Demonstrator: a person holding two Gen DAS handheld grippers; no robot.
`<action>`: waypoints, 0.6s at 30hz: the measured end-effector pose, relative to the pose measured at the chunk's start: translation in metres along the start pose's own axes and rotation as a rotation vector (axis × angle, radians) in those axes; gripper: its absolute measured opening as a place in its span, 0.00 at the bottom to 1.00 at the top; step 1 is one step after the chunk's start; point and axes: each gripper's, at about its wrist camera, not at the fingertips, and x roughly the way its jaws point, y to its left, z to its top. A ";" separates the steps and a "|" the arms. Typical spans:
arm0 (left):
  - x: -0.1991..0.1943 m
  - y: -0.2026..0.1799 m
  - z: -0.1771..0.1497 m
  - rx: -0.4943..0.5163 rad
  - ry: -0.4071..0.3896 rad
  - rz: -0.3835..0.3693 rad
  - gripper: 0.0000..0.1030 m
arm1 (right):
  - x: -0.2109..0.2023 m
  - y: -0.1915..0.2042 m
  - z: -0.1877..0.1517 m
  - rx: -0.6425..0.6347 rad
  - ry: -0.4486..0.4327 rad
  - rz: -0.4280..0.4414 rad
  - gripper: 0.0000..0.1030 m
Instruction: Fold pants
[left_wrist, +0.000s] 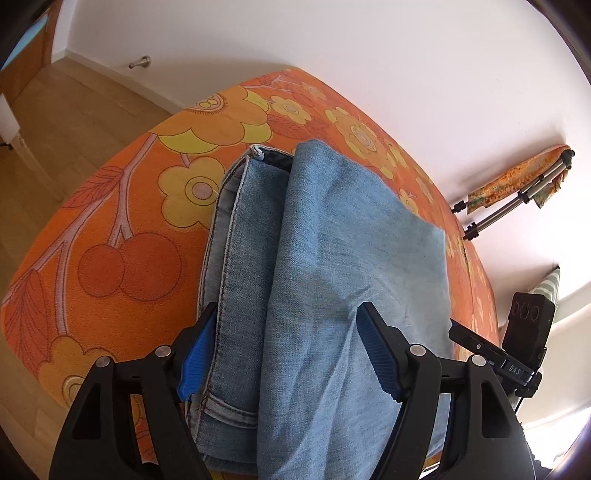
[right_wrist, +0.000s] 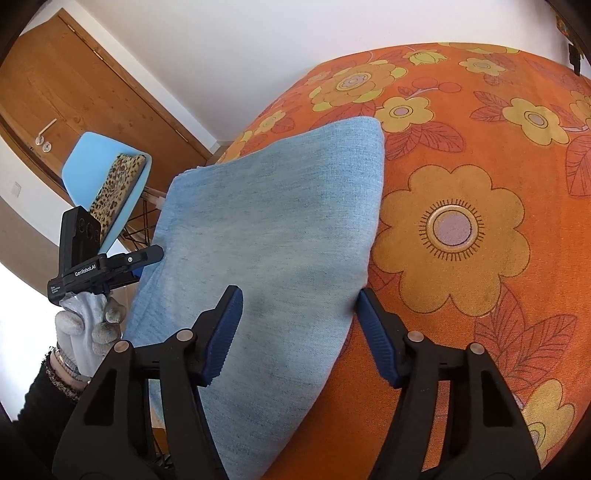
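Denim's mostly folded from what I can see: the jeans (left_wrist: 317, 280) sit doubled up on the orange flowered bed (right_wrist: 480, 177), left gripper (left_wrist: 284, 350) and right gripper (right_wrist: 299, 332) fingers spread astride them, clamping nothing, maybe one last fold left.

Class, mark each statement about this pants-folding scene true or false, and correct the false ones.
1. The folded light-blue denim pants lie on an orange floral bedspread. True.
2. The bedspread is plain white. False: it is orange with yellow flowers.
3. A blue chair stands by a wooden door. True.
4. The hand at the left gripper is bare. False: it wears a white glove.
5. The right gripper stands closed flat. False: its jaws are apart over the denim.
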 end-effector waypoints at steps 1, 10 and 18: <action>0.000 -0.001 -0.001 -0.002 -0.006 -0.013 0.71 | 0.001 0.001 0.000 0.001 0.001 0.003 0.63; 0.011 -0.023 -0.004 0.120 -0.018 0.105 0.58 | 0.013 0.008 0.010 -0.002 0.030 0.036 0.54; 0.014 -0.019 0.001 0.075 -0.049 0.084 0.63 | 0.017 0.017 0.010 -0.037 0.031 0.006 0.59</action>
